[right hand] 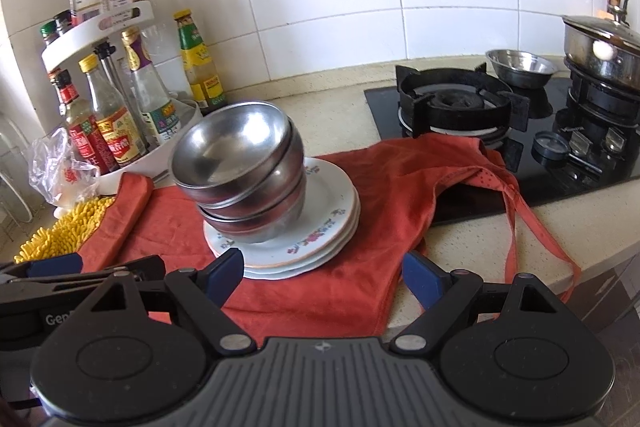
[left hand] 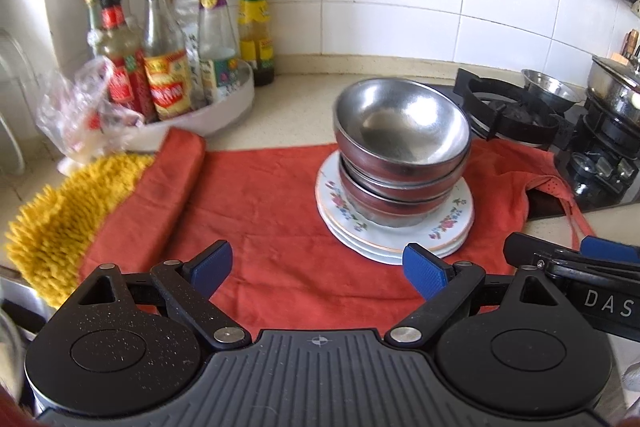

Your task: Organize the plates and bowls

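Note:
Three nested steel bowls (left hand: 402,143) stand on a stack of white floral plates (left hand: 452,223) on a red cloth (left hand: 260,203). The same bowls (right hand: 240,163) and plates (right hand: 324,227) show in the right wrist view. My left gripper (left hand: 320,269) is open and empty, just in front of the plates and to their left. My right gripper (right hand: 322,277) is open and empty, just in front of the plates' near rim. The right gripper also shows at the right edge of the left wrist view (left hand: 572,259); the left gripper shows at the left of the right wrist view (right hand: 60,271).
A white two-tier rack of sauce bottles (left hand: 168,67) stands at the back left. A yellow mop cloth (left hand: 60,223) and a plastic bag (left hand: 76,111) lie left. A gas hob (right hand: 456,107) with a small steel bowl (right hand: 520,67) and a lidded pan (right hand: 600,47) is on the right.

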The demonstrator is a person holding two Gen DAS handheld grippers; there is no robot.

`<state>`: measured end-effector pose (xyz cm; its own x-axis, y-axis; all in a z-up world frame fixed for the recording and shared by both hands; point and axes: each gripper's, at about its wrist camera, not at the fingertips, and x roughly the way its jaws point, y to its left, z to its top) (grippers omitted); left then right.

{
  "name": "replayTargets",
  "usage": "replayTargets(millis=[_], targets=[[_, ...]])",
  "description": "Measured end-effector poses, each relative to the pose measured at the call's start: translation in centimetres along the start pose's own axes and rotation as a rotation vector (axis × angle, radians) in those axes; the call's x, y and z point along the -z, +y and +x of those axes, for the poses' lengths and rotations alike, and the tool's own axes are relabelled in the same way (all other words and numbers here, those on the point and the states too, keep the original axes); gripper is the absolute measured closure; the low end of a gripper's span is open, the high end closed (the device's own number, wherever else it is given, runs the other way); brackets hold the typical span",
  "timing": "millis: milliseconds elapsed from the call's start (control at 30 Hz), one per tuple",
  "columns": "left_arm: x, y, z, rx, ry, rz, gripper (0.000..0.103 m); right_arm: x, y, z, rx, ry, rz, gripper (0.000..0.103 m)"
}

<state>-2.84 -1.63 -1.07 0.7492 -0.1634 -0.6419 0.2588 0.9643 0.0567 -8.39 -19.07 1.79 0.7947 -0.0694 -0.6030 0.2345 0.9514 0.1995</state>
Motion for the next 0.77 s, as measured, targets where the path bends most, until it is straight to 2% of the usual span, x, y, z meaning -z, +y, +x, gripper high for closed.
replayTargets(millis=[200, 400, 467, 533, 567, 667, 767], targets=[[0.1, -0.4, -2.0, -0.091, -0.101, 0.074, 0.008, -0.1, 0.6, -0.7, -0.029, -0.034, -0.013, 0.018], [-0.2, 1.0, -2.2, -0.014, -0.100, 0.050, 0.008, -0.1, 1.0, -1.5, -0.046, -0.068, -0.025, 0.018], [0.0, 0.7, -2.5, -0.047, -0.138, 0.074, 0.007, -0.2, 1.2, -1.5, -0.046, -0.071, -0.028, 0.018], [-0.1, 0.4, -2.4, -0.089, -0.145, 0.084, 0.000, -0.2, 1.3, -1.5, -0.042, -0.073, -0.025, 0.018], [-0.2, 0.3, -2.4, -0.101, -0.149, 0.094, 0.001, -0.3, 1.3, -1.4, -0.043, -0.071, -0.025, 0.018], [-0.3, 0.5, -2.3, -0.102, -0.168, 0.108, 0.000, -0.2, 1.5, -1.3, -0.044, -0.071, -0.019, 0.018], [-0.5, 1.4, -2.0, -0.068, -0.168, 0.102, 0.000, -0.3, 1.5, -1.1, -0.054, -0.069, -0.009, 0.018]])
